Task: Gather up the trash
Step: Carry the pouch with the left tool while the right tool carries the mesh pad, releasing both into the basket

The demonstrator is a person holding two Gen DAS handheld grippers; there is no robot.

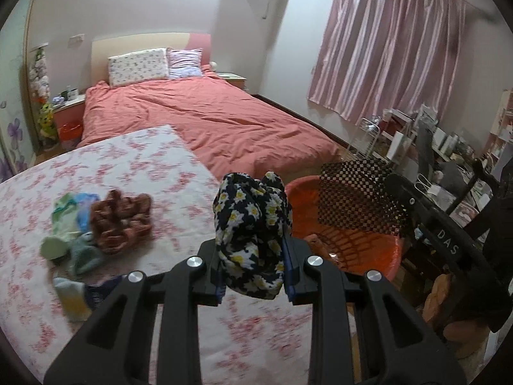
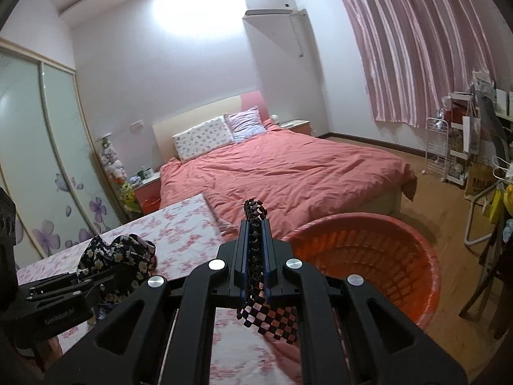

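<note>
My left gripper (image 1: 253,250) is shut on a black cloth with white and yellow flowers (image 1: 250,224), held above the floral-covered table (image 1: 144,166). It also shows in the right wrist view (image 2: 118,256). My right gripper (image 2: 255,234) is shut on a black and pink checkered cloth (image 2: 256,288), which hangs over the orange basket (image 2: 384,256). In the left wrist view that checkered cloth (image 1: 356,195) hangs above the orange basket (image 1: 352,243) beside the table. A pile of small clothes (image 1: 102,221) lies on the table to the left.
A bed with a red cover (image 1: 205,115) stands beyond the table. Pink curtains (image 1: 391,38) hang at the right. A cluttered shelf and white rack (image 2: 455,147) line the right wall. A chair (image 2: 487,218) stands right of the basket. A wardrobe (image 2: 48,147) is at left.
</note>
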